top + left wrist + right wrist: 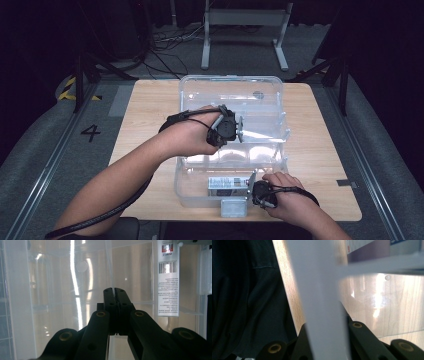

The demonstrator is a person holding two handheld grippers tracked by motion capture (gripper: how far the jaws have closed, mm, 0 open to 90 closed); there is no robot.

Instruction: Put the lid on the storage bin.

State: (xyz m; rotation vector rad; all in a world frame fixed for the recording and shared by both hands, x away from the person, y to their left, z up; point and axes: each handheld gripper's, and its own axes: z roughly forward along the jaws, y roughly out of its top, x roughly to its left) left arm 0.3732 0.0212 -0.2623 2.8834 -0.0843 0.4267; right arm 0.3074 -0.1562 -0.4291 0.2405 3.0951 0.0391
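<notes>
Right gripper at 6 o'clock clamps box front latch; left gripper, centre, pinches inner tray edge. Lift tray straight; steady box at table centre.

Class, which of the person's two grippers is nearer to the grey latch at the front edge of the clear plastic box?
Right. The right gripper sits just beside the grey latch at the box's front; the left gripper is farther back, clamped on a clear divider.
</notes>
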